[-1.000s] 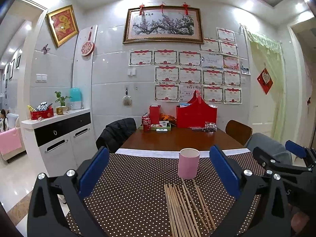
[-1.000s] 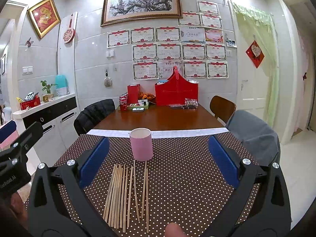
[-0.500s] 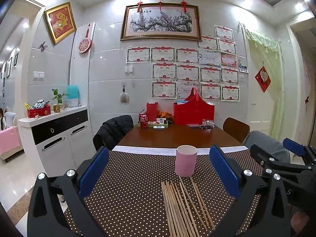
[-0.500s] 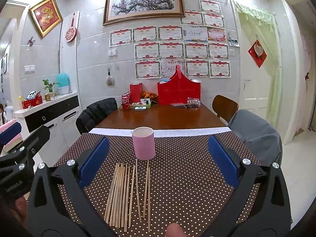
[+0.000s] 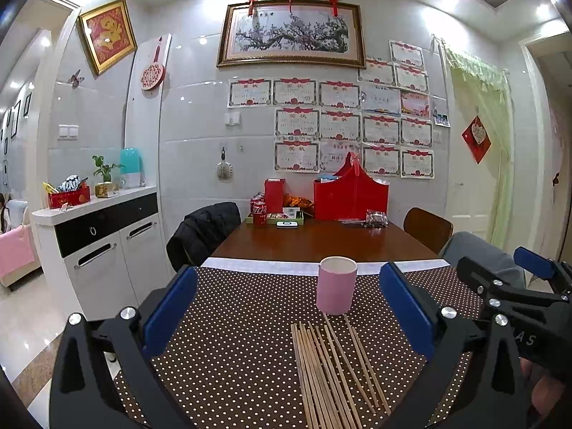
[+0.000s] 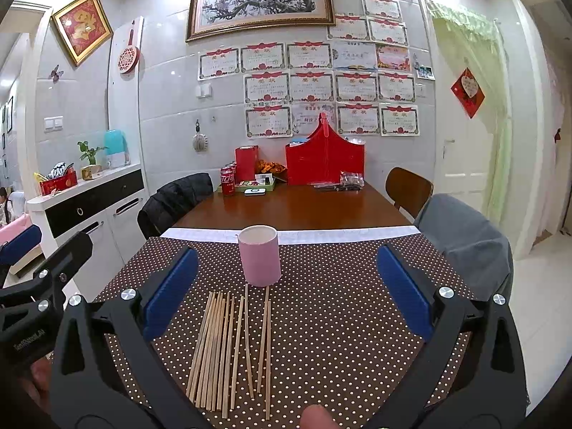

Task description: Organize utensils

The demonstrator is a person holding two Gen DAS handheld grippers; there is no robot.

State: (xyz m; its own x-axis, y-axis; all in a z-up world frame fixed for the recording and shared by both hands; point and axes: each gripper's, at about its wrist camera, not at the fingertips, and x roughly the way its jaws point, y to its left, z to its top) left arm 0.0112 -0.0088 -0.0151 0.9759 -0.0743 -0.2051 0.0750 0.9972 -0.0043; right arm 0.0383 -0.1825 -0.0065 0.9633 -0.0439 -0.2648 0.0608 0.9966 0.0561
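Wooden chopsticks (image 6: 232, 343) before pink cup (image 6: 260, 255)

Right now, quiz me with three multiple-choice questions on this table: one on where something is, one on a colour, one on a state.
1. Where do the chopsticks lie?
A. inside the cup
B. flat on the dotted cloth, in front of the cup
C. on the bare wood by the red box

2. What colour is the cup?
A. pink
B. green
C. black

3. How is the right claw?
A. shut on a chopstick
B. shut on the cup
C. open, holding nothing

Answers:
1 B: the sticks rest on the cloth between cup and camera.
2 A: its wall is pink.
3 C: its blue pads stand wide apart with nothing between them.
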